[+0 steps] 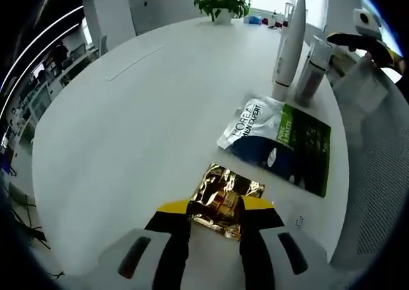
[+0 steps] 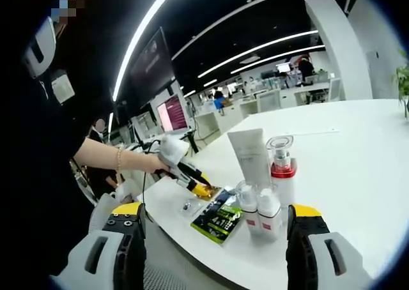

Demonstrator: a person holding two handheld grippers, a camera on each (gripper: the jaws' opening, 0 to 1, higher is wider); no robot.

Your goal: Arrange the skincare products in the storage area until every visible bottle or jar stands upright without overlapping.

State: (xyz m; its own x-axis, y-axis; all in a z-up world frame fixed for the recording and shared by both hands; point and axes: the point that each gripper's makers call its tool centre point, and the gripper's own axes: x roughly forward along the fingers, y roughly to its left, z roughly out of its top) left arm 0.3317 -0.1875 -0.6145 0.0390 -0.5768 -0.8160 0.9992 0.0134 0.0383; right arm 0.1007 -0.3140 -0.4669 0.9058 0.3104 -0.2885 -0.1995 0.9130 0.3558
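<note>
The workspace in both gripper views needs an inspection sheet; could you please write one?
Surface: round white table.
Job's things: white tube, pump bottle and two small bottles upright near the edge; sachet flat; gold packet flat.
Clutter: potted plant at the far edge.
Grippers: left gripper open, jaws either side of the gold packet; right gripper open, holding nothing.
Cables: one trails below the left gripper in the right gripper view.
Surroundings: open office, screens, ceiling light strips, people in the distance.
</note>
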